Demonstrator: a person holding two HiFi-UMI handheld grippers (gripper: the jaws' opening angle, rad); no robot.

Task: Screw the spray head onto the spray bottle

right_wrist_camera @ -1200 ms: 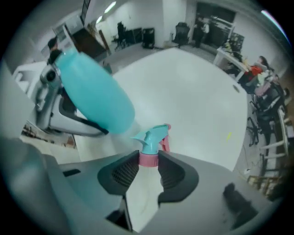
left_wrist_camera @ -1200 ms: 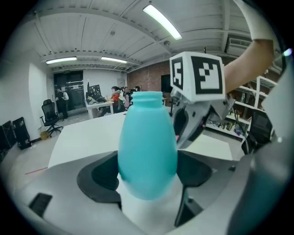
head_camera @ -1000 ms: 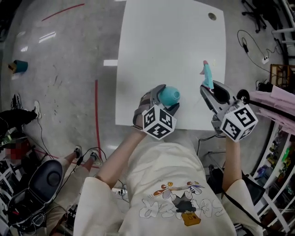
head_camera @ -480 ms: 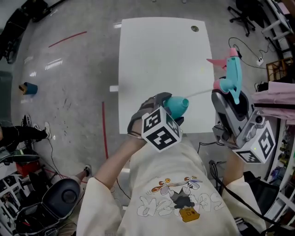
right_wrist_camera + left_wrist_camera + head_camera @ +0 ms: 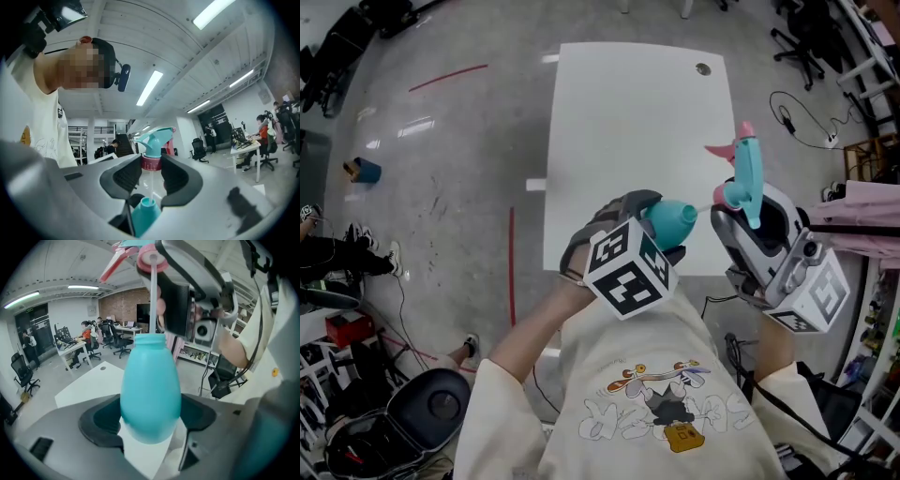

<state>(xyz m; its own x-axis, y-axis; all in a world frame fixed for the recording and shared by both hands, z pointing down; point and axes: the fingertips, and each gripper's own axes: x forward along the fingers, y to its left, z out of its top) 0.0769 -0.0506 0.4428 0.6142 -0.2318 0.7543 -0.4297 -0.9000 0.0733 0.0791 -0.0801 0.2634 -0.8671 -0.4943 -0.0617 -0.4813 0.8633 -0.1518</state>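
Observation:
A teal spray bottle (image 5: pixel 671 219) is clamped at its body in my left gripper (image 5: pixel 654 225), neck pointing right toward the other hand. In the left gripper view the bottle (image 5: pixel 150 385) fills the gap between the jaws of the left gripper (image 5: pixel 150 420). My right gripper (image 5: pixel 737 201) is shut on the pink collar of the teal spray head (image 5: pixel 742 169), pink trigger on top. In the right gripper view the collar (image 5: pixel 151 162) sits between the pads of the right gripper (image 5: pixel 151 171). The thin dip tube (image 5: pixel 153 301) runs into the bottle's mouth; collar and neck stay apart.
Both grippers hover over the near edge of a white table (image 5: pixel 628 122) with a round hole (image 5: pixel 703 68) at its far right. Grey floor with red tape lines (image 5: pixel 511 267) lies left; an office chair (image 5: pixel 431 408) stands at lower left, cables at right.
The right gripper picked the spray head up off the table, lifted it, then brought it left toward the bottle. The left gripper tilted the bottle's neck to the right.

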